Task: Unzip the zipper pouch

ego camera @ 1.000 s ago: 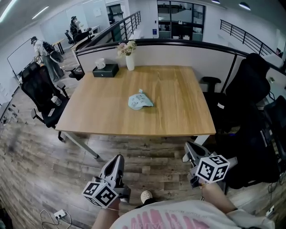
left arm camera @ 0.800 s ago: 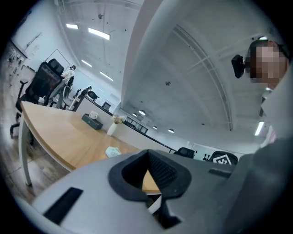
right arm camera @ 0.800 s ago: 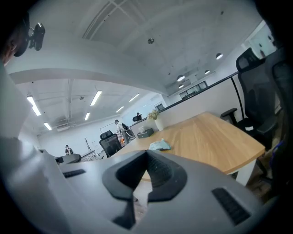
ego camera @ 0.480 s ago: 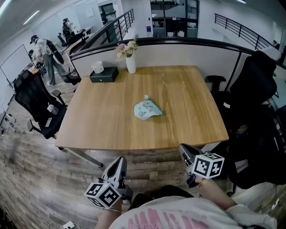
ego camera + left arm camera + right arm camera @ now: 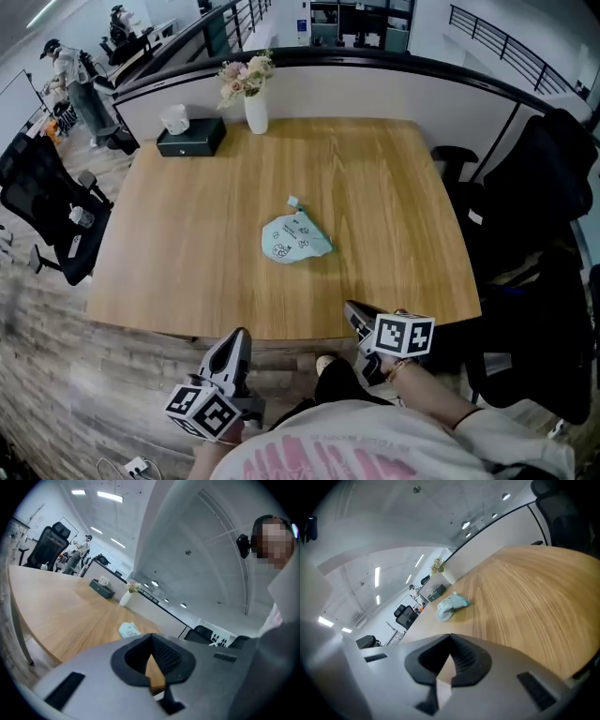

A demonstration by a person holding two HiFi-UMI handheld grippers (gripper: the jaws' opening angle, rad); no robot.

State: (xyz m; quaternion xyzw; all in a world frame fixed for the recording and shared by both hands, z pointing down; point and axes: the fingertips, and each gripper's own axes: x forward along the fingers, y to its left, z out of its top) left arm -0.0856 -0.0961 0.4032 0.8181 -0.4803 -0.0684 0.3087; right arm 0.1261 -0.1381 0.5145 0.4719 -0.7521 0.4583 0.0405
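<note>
A small pale teal zipper pouch (image 5: 294, 239) lies flat near the middle of the wooden table (image 5: 206, 272), with a light tag at its far end. It also shows in the left gripper view as the pouch (image 5: 128, 630) and in the right gripper view as the pouch (image 5: 451, 604). My left gripper (image 5: 239, 337) hangs shut below the table's near edge, left of the pouch. My right gripper (image 5: 354, 311) is shut at the near edge, right of the pouch. Both hold nothing and are well short of the pouch.
A white vase of flowers (image 5: 253, 105) and a dark tissue box (image 5: 190, 137) stand at the table's far edge against a low partition. Black office chairs (image 5: 47, 206) flank the table left and right (image 5: 544, 225). People stand far off at the back left.
The view has closed in on the table. Both grippers have moved forward toward its near edge, the right one now reaching it. The pouch has not moved on the table.
</note>
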